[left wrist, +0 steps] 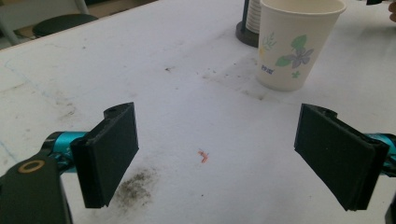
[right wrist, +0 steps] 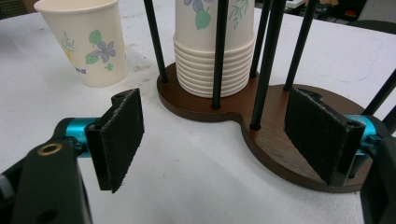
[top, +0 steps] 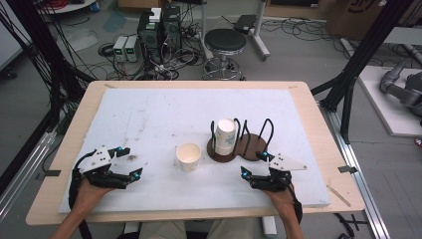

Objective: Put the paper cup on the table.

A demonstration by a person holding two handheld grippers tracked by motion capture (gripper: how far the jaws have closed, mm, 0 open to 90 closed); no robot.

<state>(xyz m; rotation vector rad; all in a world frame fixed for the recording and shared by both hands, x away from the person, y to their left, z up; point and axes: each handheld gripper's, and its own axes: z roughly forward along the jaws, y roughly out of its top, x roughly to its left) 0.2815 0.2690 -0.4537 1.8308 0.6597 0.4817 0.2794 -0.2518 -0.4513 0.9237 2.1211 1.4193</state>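
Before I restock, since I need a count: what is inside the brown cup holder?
One stack of paper cups stands upside down in the cup holder's left ring; its right ring holds nothing. The rods cover some rims, so no exact count.

Worktop (top: pixel 64 164) carried a foam sheet (top: pixel 164 109). On the sheet, near its middle, stood a single paper cup (top: pixel 188 156) upright; just right of it sat a two-bay cup rack (top: pixel 238 144), its left bay holding a stack of cups (top: pixel 225 136). Left gripper (top: pixel 128 164) lay at the sheet's near-left, well apart from the cup; right gripper (top: pixel 255 163) lay just before the rack.
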